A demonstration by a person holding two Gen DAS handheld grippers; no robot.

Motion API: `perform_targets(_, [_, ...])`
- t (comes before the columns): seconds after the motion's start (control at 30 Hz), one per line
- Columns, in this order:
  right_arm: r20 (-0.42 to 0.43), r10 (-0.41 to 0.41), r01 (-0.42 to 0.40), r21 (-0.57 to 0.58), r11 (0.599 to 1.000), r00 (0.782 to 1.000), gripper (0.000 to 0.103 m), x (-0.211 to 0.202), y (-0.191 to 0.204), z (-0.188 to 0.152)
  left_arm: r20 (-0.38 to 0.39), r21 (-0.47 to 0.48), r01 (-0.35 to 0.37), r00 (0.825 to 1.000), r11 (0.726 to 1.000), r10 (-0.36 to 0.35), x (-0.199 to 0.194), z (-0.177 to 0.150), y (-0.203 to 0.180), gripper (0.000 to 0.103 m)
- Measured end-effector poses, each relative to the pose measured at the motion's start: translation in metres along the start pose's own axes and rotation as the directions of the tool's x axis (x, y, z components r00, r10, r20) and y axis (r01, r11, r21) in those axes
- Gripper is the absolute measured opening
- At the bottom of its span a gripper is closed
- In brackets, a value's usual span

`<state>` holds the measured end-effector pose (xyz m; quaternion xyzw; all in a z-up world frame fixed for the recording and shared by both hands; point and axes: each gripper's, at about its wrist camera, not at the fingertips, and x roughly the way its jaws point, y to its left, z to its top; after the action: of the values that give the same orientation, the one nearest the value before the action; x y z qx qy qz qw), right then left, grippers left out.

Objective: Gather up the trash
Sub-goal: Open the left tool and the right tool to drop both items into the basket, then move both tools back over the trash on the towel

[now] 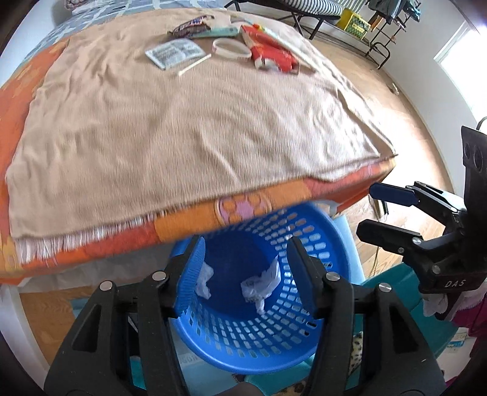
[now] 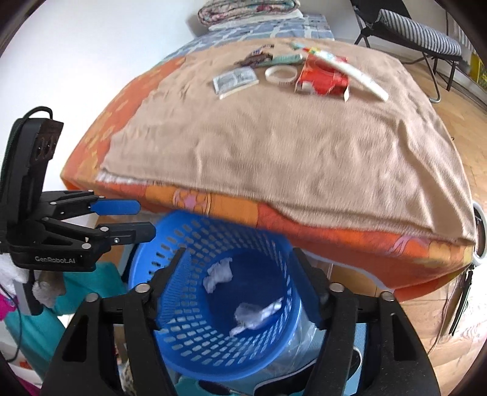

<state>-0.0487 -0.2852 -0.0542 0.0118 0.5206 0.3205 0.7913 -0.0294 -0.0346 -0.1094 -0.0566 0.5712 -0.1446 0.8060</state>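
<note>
Left gripper (image 1: 243, 274) fingers apart and empty over the mouth of the blue perforated basket (image 1: 319, 344), two crumpled white wads (image 1: 261, 284) already at its bottom; right gripper (image 2: 237, 288) likewise spread and empty above the same basket (image 2: 170, 335). Remaining trash grouped near the far edge of the tan blanket (image 1: 182, 131) on the bed: printed leaflet (image 1: 174, 54), thin white stick (image 1: 194, 65), white ring (image 1: 232, 48), red-and-white carton (image 1: 269, 51), dark wrapper (image 1: 190, 26). Likely hazards, judged from the layout: long reach across soft, wrinkled cloth, so fingers pinching blanket along with flat leaflet; thin stick slipping from the pads; light basket, tucked under the near bed edge, tipped by a careless return.
</note>
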Motion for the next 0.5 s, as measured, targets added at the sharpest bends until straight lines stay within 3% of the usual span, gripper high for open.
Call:
perform_targets(0.2, [0.037,-0.018,0.019,-0.018,1.000,0.999,0.071,-0.006,-0.005,0.035,0.039,0.026,-0.035,0.999,0.999,0.034,-0.010,0.035,0.007,0.058])
perform_targets(0.5, [0.127,-0.092,0.094,-0.011,0.996,0.988,0.072,-0.003,-0.031,0.095,0.108,-0.002,-0.025,0.994,1.000,0.026,-0.021,0.094,0.040,0.058])
